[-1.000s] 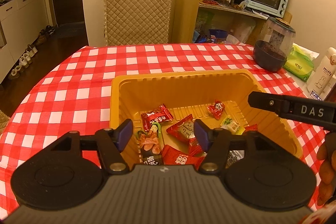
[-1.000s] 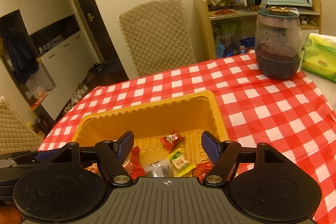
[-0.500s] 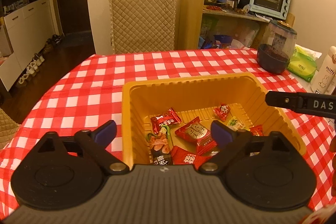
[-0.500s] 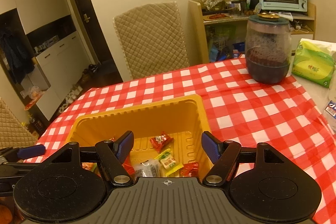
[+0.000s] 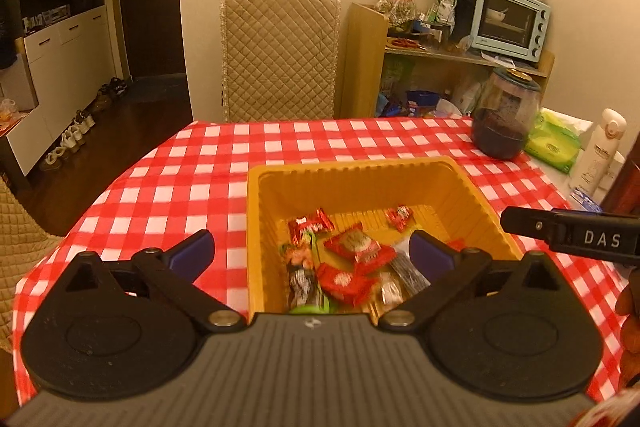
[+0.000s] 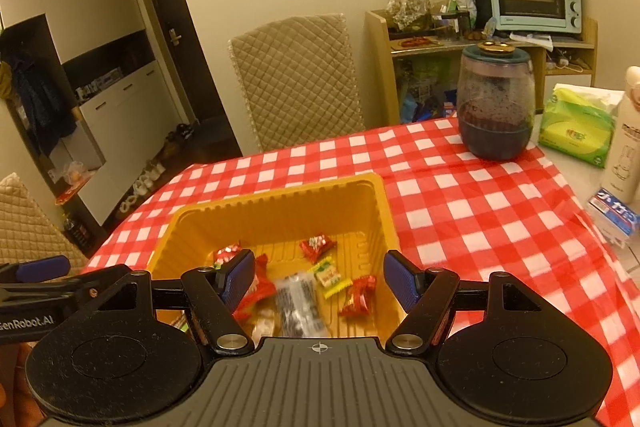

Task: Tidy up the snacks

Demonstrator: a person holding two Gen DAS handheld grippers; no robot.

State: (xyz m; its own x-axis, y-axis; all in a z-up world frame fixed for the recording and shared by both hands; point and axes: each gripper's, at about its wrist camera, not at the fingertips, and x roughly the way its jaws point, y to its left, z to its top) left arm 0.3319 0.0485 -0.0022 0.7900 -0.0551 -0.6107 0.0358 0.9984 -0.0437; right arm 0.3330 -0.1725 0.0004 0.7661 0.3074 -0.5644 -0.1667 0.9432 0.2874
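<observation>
Left gripper [image 5: 311, 254]: jaws opening, spread very wide, nothing between the pads. Right gripper [image 6: 319, 279]: jaws partly apart, empty, above the near edge of the yellow tray [image 6: 382, 211]. The tray stands on the red-and-white checked tablecloth [image 6: 460, 211]; wrapped snacks [image 5: 352, 247] lie loose on its floor, mostly red packets, one dark bar [image 6: 298, 303]. Beyond, to the right: lidded glass jar [image 6: 496, 103], green tissue pack [image 6: 576, 131]. Farthest: quilted chair [image 5: 280, 55].

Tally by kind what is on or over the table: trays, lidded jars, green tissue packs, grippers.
Yellow tray: 1
Lidded jar: 1
Green tissue pack: 1
Grippers: 2, left gripper with jaws opening, nothing between them, and right gripper
Total: 5
</observation>
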